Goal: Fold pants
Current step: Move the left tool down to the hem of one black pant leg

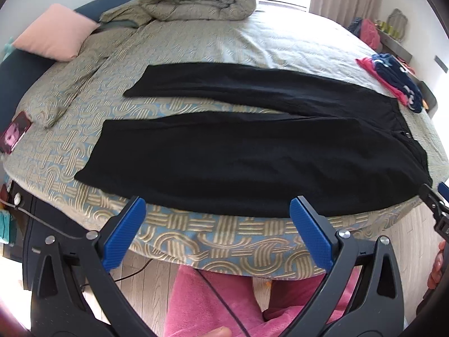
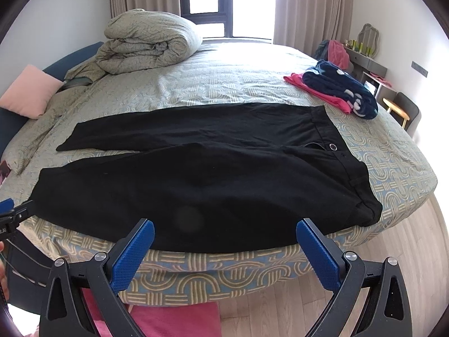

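Black pants lie flat along near edge of bed, legs apart toward pillow end, waistband toward near right corner, overhanging edge slightly. No fold made yet: judged start of task, all folds left. Left gripper and right gripper both spread wide, empty, held off near edge, clear of cloth. Rolled quilt at far left corner; small clothes pile near right edge.

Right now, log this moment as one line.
pants: flat on bed, unfolded | left gripper: open, empty | right gripper: open, empty | step: pre-grasp
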`<control>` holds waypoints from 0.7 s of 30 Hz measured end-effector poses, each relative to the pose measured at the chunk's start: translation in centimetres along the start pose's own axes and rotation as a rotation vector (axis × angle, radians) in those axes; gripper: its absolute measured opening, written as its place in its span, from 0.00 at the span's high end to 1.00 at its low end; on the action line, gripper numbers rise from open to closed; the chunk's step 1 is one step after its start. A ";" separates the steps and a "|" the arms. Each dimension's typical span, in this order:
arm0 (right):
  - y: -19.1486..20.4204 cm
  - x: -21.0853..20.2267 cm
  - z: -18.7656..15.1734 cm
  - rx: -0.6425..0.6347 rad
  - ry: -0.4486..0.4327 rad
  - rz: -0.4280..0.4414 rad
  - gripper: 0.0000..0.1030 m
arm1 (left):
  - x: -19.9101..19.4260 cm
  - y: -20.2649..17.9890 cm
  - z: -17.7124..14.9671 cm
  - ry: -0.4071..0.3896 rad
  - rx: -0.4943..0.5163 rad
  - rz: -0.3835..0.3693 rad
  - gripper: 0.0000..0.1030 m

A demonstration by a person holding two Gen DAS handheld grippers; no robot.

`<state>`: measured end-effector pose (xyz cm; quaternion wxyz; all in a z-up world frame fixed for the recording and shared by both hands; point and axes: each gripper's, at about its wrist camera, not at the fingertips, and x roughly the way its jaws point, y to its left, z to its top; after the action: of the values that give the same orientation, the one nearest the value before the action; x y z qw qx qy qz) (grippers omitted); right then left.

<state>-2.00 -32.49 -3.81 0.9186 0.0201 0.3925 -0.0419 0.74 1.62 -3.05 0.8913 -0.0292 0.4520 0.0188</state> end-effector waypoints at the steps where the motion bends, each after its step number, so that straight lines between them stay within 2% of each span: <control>1: -0.5 0.3 -0.1 0.011 0.010 -0.004 0.00 | 0.4 0.7 -0.1 0.007 -0.020 0.000 0.01; 5: -3.1 1.5 -1.0 0.086 0.054 -0.058 0.00 | 1.3 3.6 -1.1 0.011 -0.099 -0.042 0.01; 8: -4.3 2.2 -1.4 0.122 0.086 -0.076 0.00 | 2.5 4.8 -1.6 0.068 -0.109 -0.045 0.01; 12: -4.6 2.8 -1.6 0.128 0.103 -0.078 0.00 | 4.6 7.7 -1.9 0.144 -0.196 -0.052 0.01; 14: -4.3 3.0 -1.6 0.118 0.101 -0.071 0.00 | 5.2 9.4 -2.1 0.168 -0.253 -0.031 0.01; 19: -3.8 3.5 -1.3 0.099 0.094 -0.060 0.00 | 6.9 13.8 -2.1 0.157 -0.425 -0.059 0.01; 21: -3.8 3.9 -1.1 0.103 0.101 -0.056 0.00 | 7.4 14.4 -1.8 0.151 -0.453 -0.056 0.01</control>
<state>-0.49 -36.39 -7.39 0.8939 0.0585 0.4359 -0.0864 2.76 15.90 -10.57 0.8259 -0.2422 0.5006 0.0926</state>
